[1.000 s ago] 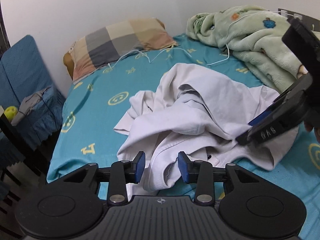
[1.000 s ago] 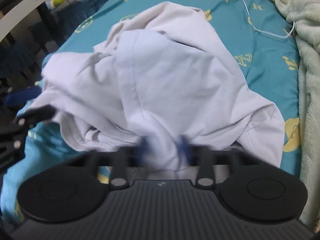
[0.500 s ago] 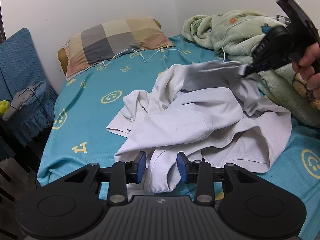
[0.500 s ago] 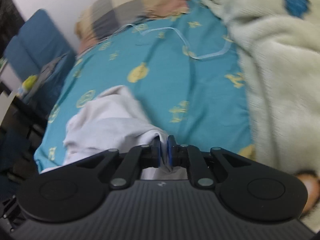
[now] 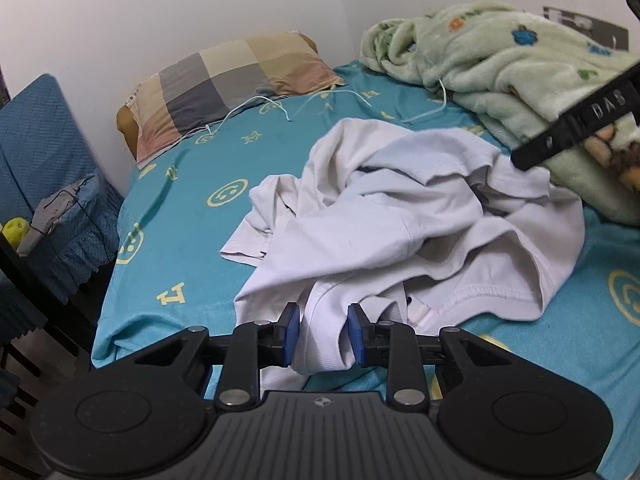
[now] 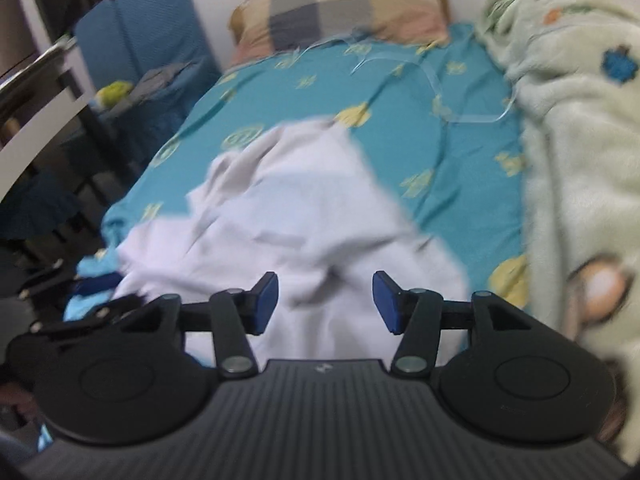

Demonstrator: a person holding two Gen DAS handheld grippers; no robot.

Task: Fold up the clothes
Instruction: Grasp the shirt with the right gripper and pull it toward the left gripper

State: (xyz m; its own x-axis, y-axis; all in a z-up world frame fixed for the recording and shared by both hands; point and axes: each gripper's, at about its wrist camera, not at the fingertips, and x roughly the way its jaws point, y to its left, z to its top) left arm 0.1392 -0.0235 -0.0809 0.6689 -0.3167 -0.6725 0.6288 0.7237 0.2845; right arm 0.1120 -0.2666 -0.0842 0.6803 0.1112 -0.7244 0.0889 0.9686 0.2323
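Observation:
A crumpled white garment point(image 5: 400, 220) lies in a heap on the teal bed sheet point(image 5: 192, 248). My left gripper point(image 5: 323, 334) is open, and a ribbed hem of the garment lies between its blue pads without being pinched. My right gripper point(image 6: 325, 300) is open and empty, hovering over the garment point(image 6: 296, 220); that view is blurred. In the left wrist view one finger of the right gripper point(image 5: 576, 124) shows above the garment's far right side.
A checked pillow point(image 5: 236, 80) lies at the head of the bed by the wall. A green fleece blanket point(image 5: 520, 60) is piled along the right side. A white cable point(image 5: 320, 100) runs across the sheet. A blue chair point(image 5: 36, 168) stands left of the bed.
My right gripper was shut on a fold of the garment and lifting it; it has opened and the fold has dropped. My left gripper has barely moved.

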